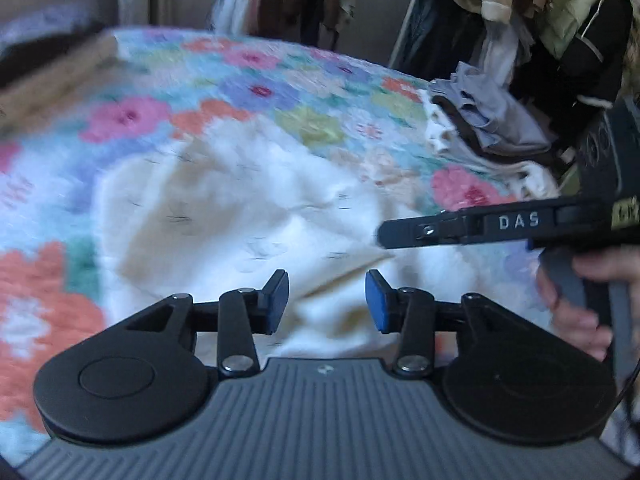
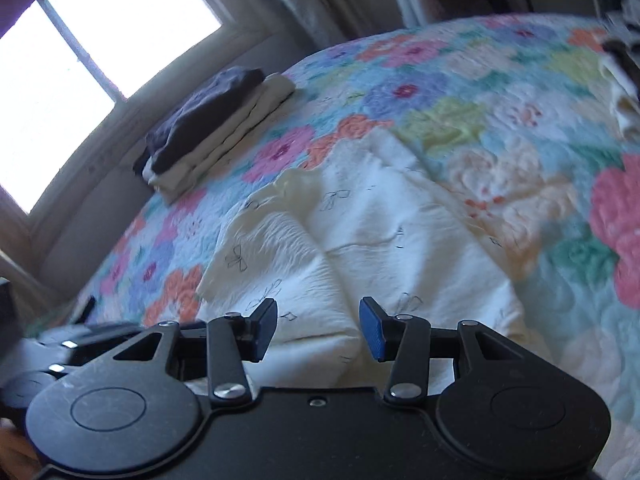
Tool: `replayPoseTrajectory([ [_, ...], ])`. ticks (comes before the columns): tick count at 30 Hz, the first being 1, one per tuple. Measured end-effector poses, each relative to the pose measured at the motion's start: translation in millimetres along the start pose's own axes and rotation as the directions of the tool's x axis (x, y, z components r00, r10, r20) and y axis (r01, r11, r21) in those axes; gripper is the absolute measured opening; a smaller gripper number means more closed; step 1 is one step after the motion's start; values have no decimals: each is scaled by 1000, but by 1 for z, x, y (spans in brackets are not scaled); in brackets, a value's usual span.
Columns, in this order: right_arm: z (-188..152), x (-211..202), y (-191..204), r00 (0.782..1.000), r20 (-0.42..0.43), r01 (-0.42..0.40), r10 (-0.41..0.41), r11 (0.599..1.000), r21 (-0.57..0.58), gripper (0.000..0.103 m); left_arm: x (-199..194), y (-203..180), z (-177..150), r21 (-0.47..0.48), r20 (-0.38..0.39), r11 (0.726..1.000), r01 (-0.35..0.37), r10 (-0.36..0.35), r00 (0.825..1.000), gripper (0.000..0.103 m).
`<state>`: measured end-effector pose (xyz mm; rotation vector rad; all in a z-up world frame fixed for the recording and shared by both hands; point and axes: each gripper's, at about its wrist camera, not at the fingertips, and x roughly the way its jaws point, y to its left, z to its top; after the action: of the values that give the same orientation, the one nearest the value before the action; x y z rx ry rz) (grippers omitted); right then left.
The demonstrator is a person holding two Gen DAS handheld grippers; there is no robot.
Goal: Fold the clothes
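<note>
**My two grabbers float over the white cloth**

I hold one grabber in each hand. My left gripper has its two blue pads wide apart. Nothing is between them. It hangs just above the white garment, near the edge closest to me.

My right gripper is open wide too, and it holds nothing. From its own camera I see the white garment right under its pads. From the left camera I see the right gripper from the side, reaching in over the right part of the cloth, with my right hand around its handle.

The white garment lies in the middle of the bed, on a flowery quilt with pink, orange, blue and green flowers. The cloth is creamy white with tiny dark bow marks. It is bunched up and has folds and wrinkles in it.

On the far left side of the bed sits a folded stack of clothes, dark ones on top and pale ones below. On the right edge of the bed is a messy pile of clothes, gray, brown and white. Behind it hang more clothes. A bright window is past the folded stack.
</note>
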<state>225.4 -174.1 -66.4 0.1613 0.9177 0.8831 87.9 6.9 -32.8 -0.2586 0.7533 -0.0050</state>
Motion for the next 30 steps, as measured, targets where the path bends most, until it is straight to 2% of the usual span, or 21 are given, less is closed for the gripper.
replayPoseTrajectory([
  [2, -1, -2, 9, 1000, -3, 19, -19, 999, -34, 51, -9, 10, -6, 0, -7, 999, -43, 43, 999, 50],
  [5, -9, -7, 40, 1000, 0, 25, -25, 984, -176, 51, -6, 30, -21, -79, -73, 994, -71, 65, 995, 51],
  [8, -21, 6, 69, 993, -19, 103, -116, 934, -343, 54, -1, 46, -34, -146, -129, 986, -80, 61, 990, 51],
  [10, -31, 19, 82, 982, -39, 151, -187, 885, -440, 54, 3, 47, -39, -147, -144, 985, -91, 69, 987, 51],
  [14, -48, 42, 91, 953, -104, 193, -286, 833, -519, 53, 15, 45, -49, -130, -174, 984, -122, 98, 980, 51],
  [15, -51, 47, 92, 941, -107, 221, -322, 820, -528, 50, 18, 45, -52, -126, -181, 984, -129, 105, 978, 51],
  [18, -49, 47, 87, 928, -92, 265, -361, 814, -516, 21, 22, 46, -58, -128, -195, 982, -137, 111, 975, 51],
  [21, -32, 33, 69, 941, -99, 258, -323, 878, -404, 6, 23, 47, -59, -124, -201, 981, -152, 125, 972, 51],
  [27, -23, 7, 30, 923, -59, 352, -379, 898, -265, 2, 20, 51, -57, -141, -186, 978, -151, 124, 975, 51],
  [30, -22, -6, 18, 922, -25, 374, -386, 906, -200, 2, 18, 54, -56, -150, -179, 977, -151, 124, 976, 51],
])
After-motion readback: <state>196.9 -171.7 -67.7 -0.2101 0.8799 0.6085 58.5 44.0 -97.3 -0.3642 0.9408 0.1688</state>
